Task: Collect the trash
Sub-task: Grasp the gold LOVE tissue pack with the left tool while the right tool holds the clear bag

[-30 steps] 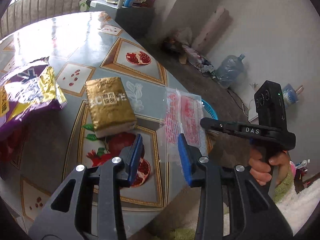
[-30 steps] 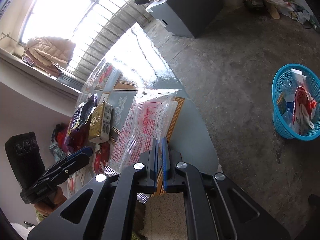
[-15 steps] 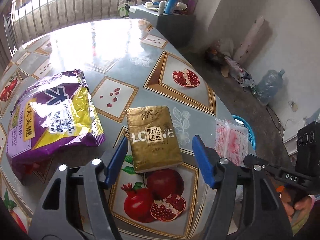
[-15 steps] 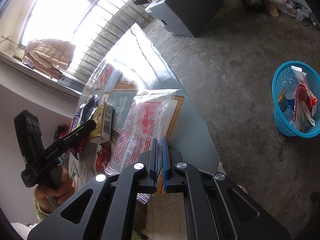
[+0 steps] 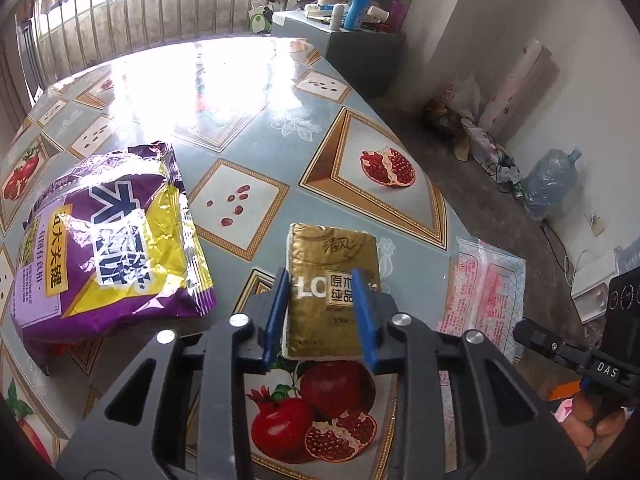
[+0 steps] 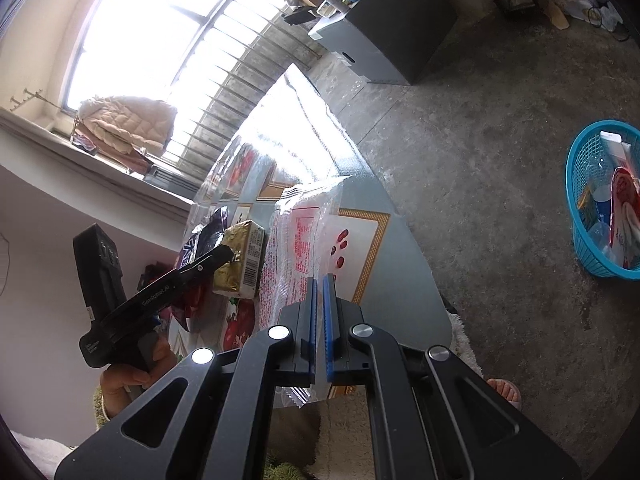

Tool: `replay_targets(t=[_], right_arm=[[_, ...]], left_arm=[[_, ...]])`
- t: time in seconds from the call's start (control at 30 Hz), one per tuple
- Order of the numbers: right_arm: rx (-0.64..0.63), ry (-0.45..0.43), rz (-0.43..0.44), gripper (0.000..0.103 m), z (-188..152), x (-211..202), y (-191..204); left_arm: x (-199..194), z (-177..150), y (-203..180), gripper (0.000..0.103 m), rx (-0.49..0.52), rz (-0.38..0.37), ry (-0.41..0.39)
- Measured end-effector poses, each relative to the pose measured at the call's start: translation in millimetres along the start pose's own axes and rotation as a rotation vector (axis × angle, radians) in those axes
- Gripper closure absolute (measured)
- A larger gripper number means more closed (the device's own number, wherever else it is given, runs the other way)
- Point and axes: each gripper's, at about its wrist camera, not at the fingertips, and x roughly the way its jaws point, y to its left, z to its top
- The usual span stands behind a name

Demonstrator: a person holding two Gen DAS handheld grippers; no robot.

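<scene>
Your left gripper (image 5: 322, 314) pointed down at a glossy desk (image 5: 248, 120) covered in smooth oilcloth printed with pomegranates and gold-bordered diamonds. Its blue ribbed jaws stood apart on either side of a rectangular tissue pack (image 5: 334, 284) wrapped in shiny gold film; whether they touched the pack's sides could not be told. Just to the left of the pack lay a crinkled purple and yellow foil snack bag (image 5: 104, 240), flat and creased. At the desk's right edge a thin clear plastic bag (image 6: 296, 240) with red print hung partly past the rim. Your right gripper (image 6: 320, 320) had its blue jaws pressed together on that bag's near edge. On the rough concrete floor, well apart from the desk, sat a round blue plastic mesh basket (image 6: 576, 184) holding wrappers and bottles.
</scene>
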Motion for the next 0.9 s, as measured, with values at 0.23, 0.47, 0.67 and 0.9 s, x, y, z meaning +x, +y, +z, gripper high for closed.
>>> replay_targets(t=[0.23,0.47,0.67,0.9], right_arm=[[0.029,-0.046,0.028,0.100,2.4,-19.3,-14.2],[0.055,-0.030,0.036,0.100,-2.4,-14.3,-24.9],[0.057,-0.024,0.059,0.100,-2.0,-9.5,-26.0],[0.080,0.014,0.097,0.100,-4.4,4.3,-28.9]], left_arm=[[4.1,2.0,-7.9,0.066,0.021,0.032,0.021],[13.0,-1.2,-1.0,0.037,-0.057,0.013,0.064],[22.2,-2.6,-9.5,0.033,-0.010,0.045,0.063],[21.1,-5.2,-24.0,0.033,0.084,0.116,0.050]])
